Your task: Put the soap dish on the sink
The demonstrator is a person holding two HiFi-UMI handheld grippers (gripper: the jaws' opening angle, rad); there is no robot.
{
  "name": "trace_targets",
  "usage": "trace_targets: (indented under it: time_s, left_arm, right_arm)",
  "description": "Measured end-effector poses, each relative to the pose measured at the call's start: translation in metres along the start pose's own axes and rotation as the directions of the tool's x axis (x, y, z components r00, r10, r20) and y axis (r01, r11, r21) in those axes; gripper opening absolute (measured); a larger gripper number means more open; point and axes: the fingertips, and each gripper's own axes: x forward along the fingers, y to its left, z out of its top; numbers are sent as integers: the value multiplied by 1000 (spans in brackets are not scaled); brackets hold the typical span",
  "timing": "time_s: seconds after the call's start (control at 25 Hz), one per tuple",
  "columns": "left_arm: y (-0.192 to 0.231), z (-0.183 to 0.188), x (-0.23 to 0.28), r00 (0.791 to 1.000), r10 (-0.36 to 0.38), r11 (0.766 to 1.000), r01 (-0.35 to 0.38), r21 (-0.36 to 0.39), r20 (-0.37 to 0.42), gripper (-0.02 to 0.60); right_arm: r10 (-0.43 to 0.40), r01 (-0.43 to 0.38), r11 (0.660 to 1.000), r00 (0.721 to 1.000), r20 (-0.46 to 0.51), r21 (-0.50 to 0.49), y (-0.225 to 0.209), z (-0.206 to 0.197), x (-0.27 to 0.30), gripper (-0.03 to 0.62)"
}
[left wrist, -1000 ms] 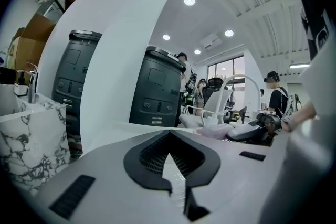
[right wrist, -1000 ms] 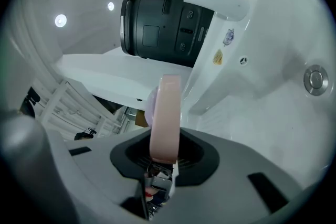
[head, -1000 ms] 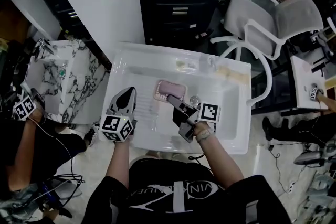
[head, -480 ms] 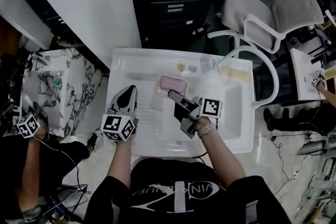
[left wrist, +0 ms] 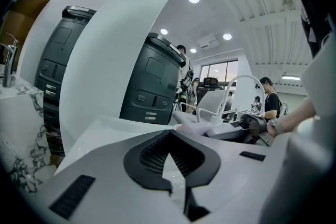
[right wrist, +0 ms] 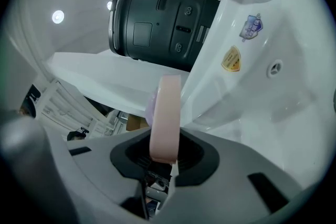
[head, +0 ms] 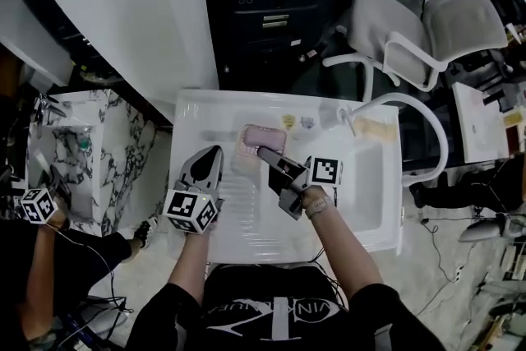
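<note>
Soap dish (right wrist: pixel 165 113) edge-on in right claw (right wrist: pixel 164 150) — base hidden, sink (right wrist: pixel 262 107) cropped

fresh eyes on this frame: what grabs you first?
The pink soap dish, pinched by its edge in the right gripper over the back of the white sink. Next, the left gripper, with nothing between its jaws, over the sink's left side. Then the grey office chair behind the sink to the right.
</note>
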Motion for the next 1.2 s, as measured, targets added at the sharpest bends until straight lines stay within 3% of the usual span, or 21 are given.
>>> trace_targets:
  time_s: [0.12,0.24,0.32,0.52,0.64,0.84,0.96,1.08,1.2]
  left_arm:
    - [2,-6,4,1000,-2,1000,2,-5,-11,14]
    - [-1,-8,6,1000,-8,1000,8,-8,-14,14]
    - [-3,-7,9,1000,-15,1000,15,-5,-15,14]
    - [-1,-15,15,999,-8,1000,8,-4,-36,14]
    - [3,-19,18,999,0,1000,0,-1,-47,14]
    - [4,-23,20,998,2,1000,-1,5,-69,14]
    - [8,-27,22,997,8,1000,-8,-2,-83,14]
    - [5,-35,26,994,-5,1000,5,-5,-106,14]
    - [1,-42,29,991,-13,1000,14,6,-132,14]
  right_arm:
    - [29,-29,1000,999,-23,2,4,1,19,95]
    - [131,-133,991,989,-61,-15,21,-1,37,95]
    - [100,-99,995,992,-79,6,19,0,42,95]
    - [118,-116,993,988,-98,28,21,3,60,95]
    - [182,-182,983,978,-105,10,27,7,73,95]
    - [114,-108,993,987,-116,56,13,6,79,95]
    - [157,-153,987,980,-120,48,12,9,86,95]
    - [119,-108,990,985,-127,90,2,8,86,95]
    - [128,-114,987,983,-130,111,-3,8,87,95]
